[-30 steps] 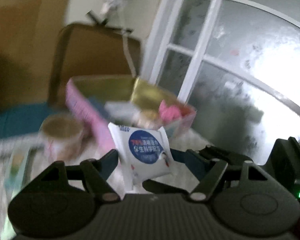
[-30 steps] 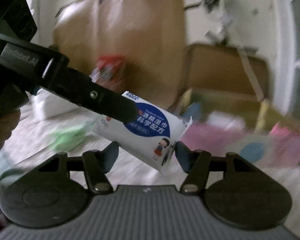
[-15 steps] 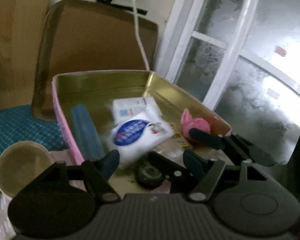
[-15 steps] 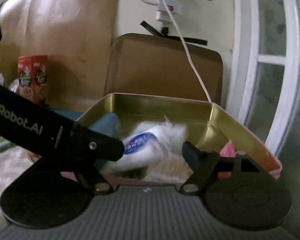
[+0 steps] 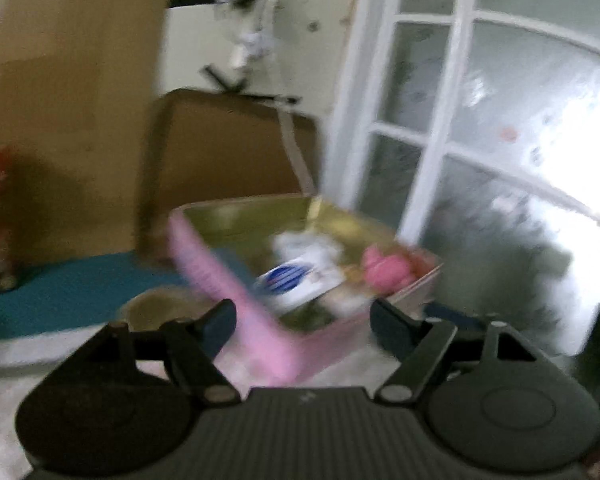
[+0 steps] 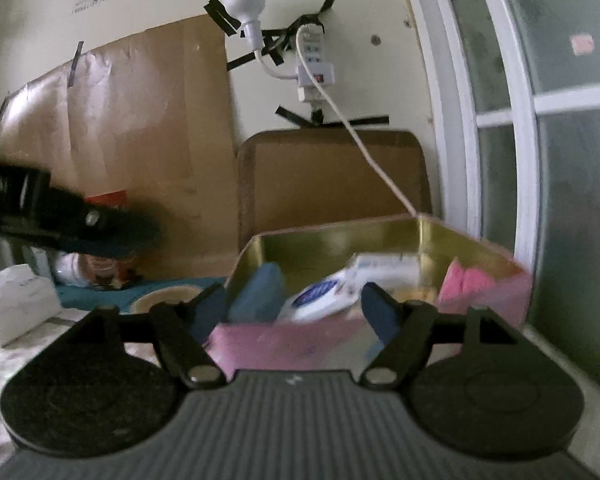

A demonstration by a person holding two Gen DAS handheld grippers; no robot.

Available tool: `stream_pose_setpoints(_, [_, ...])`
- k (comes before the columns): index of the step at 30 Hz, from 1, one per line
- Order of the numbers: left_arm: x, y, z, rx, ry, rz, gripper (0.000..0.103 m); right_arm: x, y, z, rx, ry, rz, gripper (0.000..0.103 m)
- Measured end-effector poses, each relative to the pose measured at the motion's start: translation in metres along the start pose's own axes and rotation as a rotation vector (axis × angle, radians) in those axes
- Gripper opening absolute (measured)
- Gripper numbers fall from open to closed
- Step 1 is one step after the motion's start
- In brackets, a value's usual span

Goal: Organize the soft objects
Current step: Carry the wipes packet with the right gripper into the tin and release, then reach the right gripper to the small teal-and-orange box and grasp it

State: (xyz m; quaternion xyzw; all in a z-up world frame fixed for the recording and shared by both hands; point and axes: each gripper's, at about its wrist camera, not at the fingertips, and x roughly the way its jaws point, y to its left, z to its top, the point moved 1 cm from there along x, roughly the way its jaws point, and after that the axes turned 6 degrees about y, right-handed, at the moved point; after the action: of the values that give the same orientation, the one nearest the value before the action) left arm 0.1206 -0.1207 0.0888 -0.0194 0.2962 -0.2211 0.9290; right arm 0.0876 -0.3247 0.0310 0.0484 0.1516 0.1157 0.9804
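A white wet-wipe pack with a blue oval label point(image 5: 296, 280) point(image 6: 324, 298) lies inside a pink tin with a gold inside point(image 5: 204, 256) point(image 6: 484, 252). A blue soft block point(image 6: 260, 292), a white packet point(image 6: 384, 266) and a pink soft item point(image 5: 384, 268) point(image 6: 466, 282) lie in the tin too. My left gripper point(image 5: 302, 324) is open and empty, just in front of the tin; it also shows at the left of the right wrist view point(image 6: 96, 224). My right gripper point(image 6: 292, 308) is open and empty at the tin's near wall.
A round tape roll point(image 6: 168, 300) sits left of the tin on a teal mat point(image 5: 60, 292). A white tissue pack point(image 6: 18, 304) lies at the left. Brown cardboard point(image 6: 332, 176) leans on the wall behind. A white-framed window point(image 5: 500, 160) is at the right.
The wet-wipe pack was held in my left gripper a second ago, went into the tin and was let go. Both grippers have drawn back from the tin.
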Motion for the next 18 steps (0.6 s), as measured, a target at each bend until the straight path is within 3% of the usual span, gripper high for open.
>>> stream_pose_setpoints(7, [-0.021, 0.063, -0.052, -0.097, 0.068, 0.176, 0.076, -0.011, 0.041, -0.027, 0.061, 0.094, 0.061, 0.075])
stream_pose_setpoints(18, [-0.048, 0.15, -0.1, -0.186, 0.053, 0.395, 0.076, 0.015, 0.131, -0.03, -0.076, 0.211, 0.192, 0.074])
